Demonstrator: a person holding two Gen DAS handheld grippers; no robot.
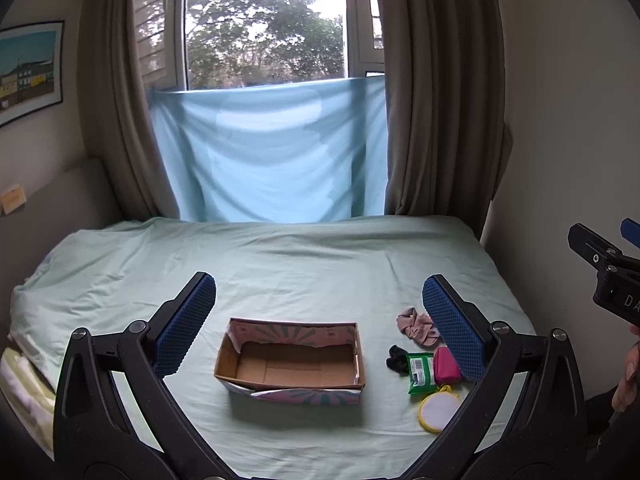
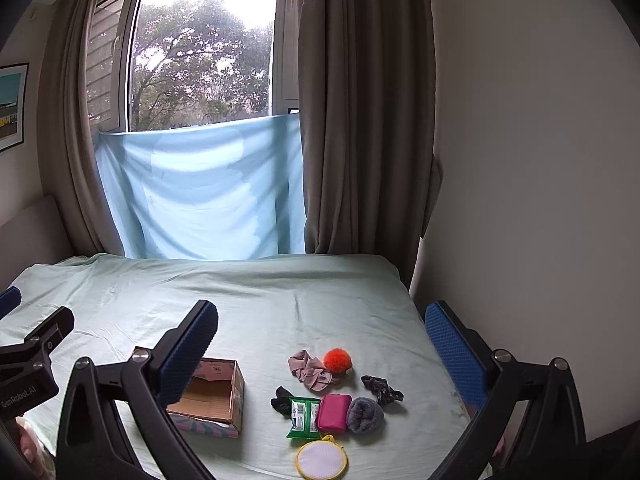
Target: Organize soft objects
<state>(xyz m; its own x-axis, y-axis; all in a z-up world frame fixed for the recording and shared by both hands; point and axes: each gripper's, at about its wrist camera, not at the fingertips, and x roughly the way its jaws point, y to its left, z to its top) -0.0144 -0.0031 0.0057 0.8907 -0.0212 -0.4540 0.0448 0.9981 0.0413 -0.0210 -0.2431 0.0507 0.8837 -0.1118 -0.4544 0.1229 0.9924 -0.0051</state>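
Note:
An empty cardboard box (image 1: 290,360) with a patterned outside sits on the bed; it also shows in the right wrist view (image 2: 216,398). To its right lie soft items: a pink scrunchie (image 2: 310,370), an orange pompom (image 2: 338,359), a dark patterned scrunchie (image 2: 382,390), a grey rolled sock (image 2: 365,414), a magenta pouch (image 2: 333,412), a green tissue pack (image 2: 304,418), a black item (image 2: 280,400) and a yellow-rimmed round pad (image 2: 321,458). My left gripper (image 1: 320,320) is open above the box. My right gripper (image 2: 320,354) is open above the items. Both are empty.
The bed (image 1: 320,252) has a pale green sheet and fills the floor between walls. A blue cloth (image 1: 272,156) and brown curtains (image 1: 436,100) hang at the window behind. A white wall (image 2: 540,160) runs along the bed's right side. Folded bedding (image 1: 24,388) lies at the left edge.

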